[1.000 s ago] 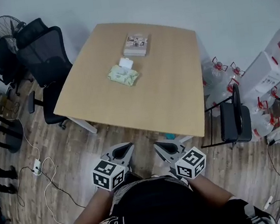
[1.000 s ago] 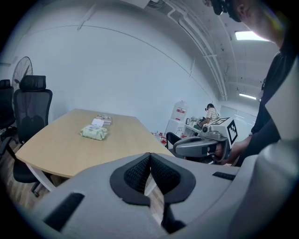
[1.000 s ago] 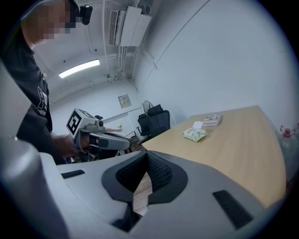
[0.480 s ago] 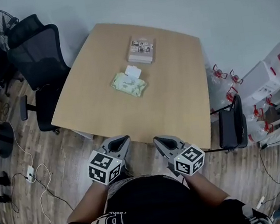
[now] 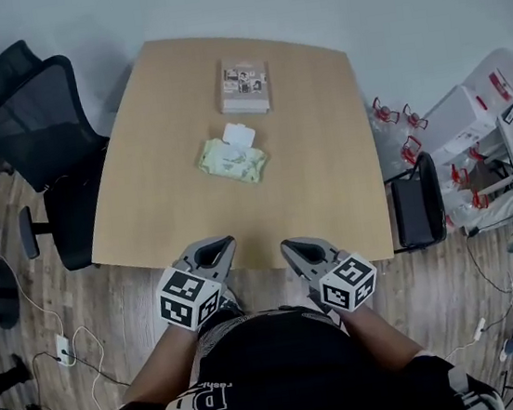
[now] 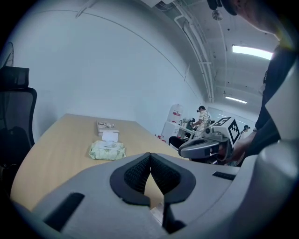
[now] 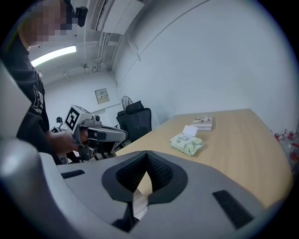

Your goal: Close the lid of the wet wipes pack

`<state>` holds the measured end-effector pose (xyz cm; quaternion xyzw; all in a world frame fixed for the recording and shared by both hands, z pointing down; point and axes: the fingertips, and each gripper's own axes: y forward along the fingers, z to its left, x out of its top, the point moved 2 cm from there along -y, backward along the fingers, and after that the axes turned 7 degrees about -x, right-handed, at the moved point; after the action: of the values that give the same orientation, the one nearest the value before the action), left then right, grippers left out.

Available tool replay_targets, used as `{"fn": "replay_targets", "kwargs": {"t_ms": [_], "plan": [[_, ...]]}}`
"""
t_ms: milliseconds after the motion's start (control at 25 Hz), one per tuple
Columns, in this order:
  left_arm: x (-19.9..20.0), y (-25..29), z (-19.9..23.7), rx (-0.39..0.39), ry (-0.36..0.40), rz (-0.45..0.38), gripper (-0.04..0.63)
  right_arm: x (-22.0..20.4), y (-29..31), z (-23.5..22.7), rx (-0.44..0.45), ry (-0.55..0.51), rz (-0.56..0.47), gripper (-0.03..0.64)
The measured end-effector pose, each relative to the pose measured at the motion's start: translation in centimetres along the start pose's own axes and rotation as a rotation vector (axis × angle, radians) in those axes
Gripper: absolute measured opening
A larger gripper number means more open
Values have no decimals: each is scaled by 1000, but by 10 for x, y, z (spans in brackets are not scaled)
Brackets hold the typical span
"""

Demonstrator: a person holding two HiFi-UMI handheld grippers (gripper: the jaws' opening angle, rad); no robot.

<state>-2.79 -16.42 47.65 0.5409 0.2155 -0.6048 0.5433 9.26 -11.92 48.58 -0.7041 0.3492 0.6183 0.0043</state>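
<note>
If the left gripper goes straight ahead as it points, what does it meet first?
Likely bare table, just right of the wipes pack; the left gripper seems to sit above the table, though depth is unclear.

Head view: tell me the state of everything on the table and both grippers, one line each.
Wet wipes pack: flat on the table, untouched.
Lid: flipped open.
Book: flat, beyond the pack.
Left gripper: shut, empty, at the near table edge.
Right gripper: shut, empty, at the near table edge.

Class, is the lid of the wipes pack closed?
No, the white lid lies flipped open beyond the pack.
</note>
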Motion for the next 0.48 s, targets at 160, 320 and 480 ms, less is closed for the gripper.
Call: {"fn": "replay_targets", "kwargs": {"t_ms": [160, 320, 480], "plan": [[-1, -1, 19, -55, 17, 27, 17, 4, 17, 2, -46, 24, -2, 5], [-3, -3, 40, -71, 11, 50, 18, 9, 29, 5, -71, 35, 1, 5], [-1, -1, 46, -90, 6, 57, 18, 11, 34, 2, -89, 40, 15, 5]]}}
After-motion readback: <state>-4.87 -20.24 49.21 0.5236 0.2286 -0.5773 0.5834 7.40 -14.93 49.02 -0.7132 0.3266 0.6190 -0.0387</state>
